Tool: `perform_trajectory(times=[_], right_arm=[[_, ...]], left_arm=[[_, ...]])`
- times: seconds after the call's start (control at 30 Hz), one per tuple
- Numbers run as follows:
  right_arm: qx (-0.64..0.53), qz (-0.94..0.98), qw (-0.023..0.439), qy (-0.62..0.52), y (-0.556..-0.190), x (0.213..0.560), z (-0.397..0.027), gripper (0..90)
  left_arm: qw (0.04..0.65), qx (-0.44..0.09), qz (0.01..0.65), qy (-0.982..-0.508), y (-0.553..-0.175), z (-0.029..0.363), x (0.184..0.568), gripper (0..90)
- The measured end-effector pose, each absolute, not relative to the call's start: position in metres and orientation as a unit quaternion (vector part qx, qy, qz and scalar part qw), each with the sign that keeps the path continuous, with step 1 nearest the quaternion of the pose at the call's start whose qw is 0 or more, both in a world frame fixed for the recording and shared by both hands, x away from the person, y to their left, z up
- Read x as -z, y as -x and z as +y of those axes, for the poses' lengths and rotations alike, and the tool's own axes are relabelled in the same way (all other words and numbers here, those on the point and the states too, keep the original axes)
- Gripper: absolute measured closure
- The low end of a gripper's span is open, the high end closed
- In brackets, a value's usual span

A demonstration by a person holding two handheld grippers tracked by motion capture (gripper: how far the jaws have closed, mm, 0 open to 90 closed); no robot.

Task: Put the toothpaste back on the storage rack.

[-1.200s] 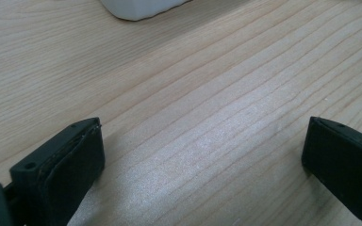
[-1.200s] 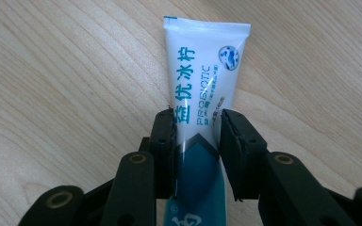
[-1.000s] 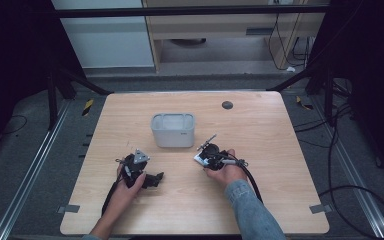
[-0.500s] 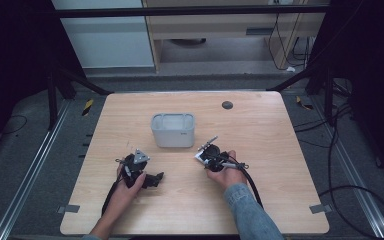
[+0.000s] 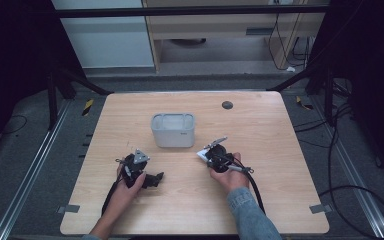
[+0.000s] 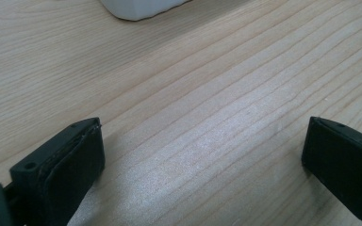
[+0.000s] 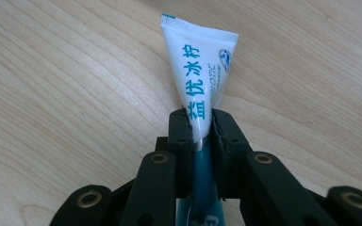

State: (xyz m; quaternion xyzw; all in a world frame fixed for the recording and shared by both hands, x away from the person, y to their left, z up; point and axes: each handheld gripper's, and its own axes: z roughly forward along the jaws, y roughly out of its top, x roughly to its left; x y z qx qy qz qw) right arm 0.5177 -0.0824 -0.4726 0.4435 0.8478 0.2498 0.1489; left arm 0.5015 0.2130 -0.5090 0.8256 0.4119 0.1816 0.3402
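Wooden table, light grain. White rectangular container stands upright slightly toward 12 o'clock of table centre. Left gripper at 7 o'clock of the container, well apart from it; jaws stand wide, bare wood between them. Right gripper at 4 o'clock of the container; jaws have just been closing and now pinch a small white tube with teal lettering, its flat crimped end pointing away past the jaw tips.
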Motion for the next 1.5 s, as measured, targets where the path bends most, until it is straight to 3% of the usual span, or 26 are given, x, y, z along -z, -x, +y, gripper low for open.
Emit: perform_trajectory(times=[0.9, 1.5], right_arm=[[-0.346, 0.795, 0.180, -0.464, -0.501, 0.416, -0.131, 80.6], [-0.400, 0.772, 0.221, -0.441, -0.492, 0.370, -0.131, 80.8]], left_arm=[[0.340, -0.182, 0.412, -0.826, -0.501, 0.213, 0.509, 0.0], [0.340, -0.182, 0.411, -0.826, -0.502, 0.213, 0.509, 0.0]])
